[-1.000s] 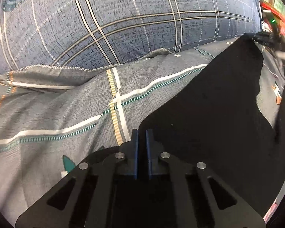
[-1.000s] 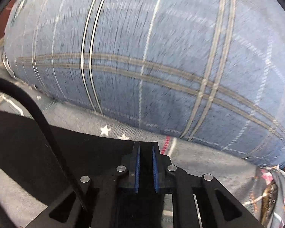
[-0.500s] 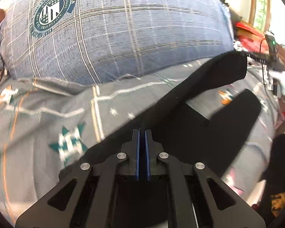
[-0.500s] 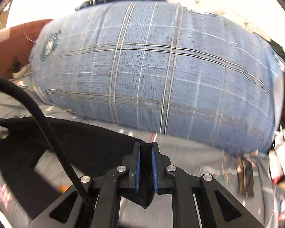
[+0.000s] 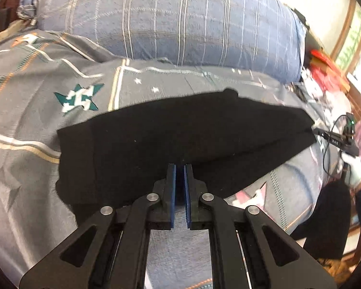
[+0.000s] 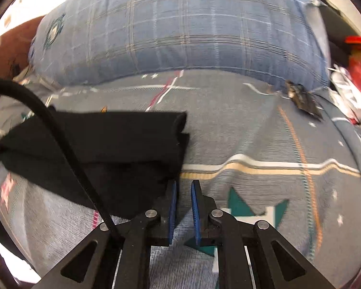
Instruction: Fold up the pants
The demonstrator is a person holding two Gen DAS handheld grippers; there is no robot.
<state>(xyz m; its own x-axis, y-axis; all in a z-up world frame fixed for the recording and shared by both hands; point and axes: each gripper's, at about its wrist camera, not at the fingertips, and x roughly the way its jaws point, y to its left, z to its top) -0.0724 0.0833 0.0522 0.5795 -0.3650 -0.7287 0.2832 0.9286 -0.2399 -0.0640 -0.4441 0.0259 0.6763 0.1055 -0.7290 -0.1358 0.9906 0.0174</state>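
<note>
- Left gripper [image 5: 179, 168]: blue-padded fingers [image 5: 171, 192] drawn nearly together, a narrow slit between them, tips at the near edge of the pants; whether cloth is pinched cannot be told.
- Right gripper [image 6: 183, 185]: fingers [image 6: 172, 207] slightly spread, a clear gap between the pads showing only bedsheet; tips just beside the near right corner of the pants, nothing held.
- Black cable [image 6: 60, 144]: arcing from the upper left down to the right gripper's body, crossing in front of the pants.
- Pants [image 5: 180, 132]: black, folded into a layered band lying flat on the bed; near edge at the left gripper's tips, far edge short of the pillow. Seen from the right wrist [image 6: 108, 139], stacked layers ending in a rolled edge at the right.
- Bedsheet [image 6: 252, 144]: grey with stripes and teal star motifs, beneath and around the pants.
- Pillow [image 5: 180, 19]: blue plaid, beyond the pants, resting on the bedsheet.
- Red items [image 6: 358, 55]: blurred clutter right of the pillow.
</note>
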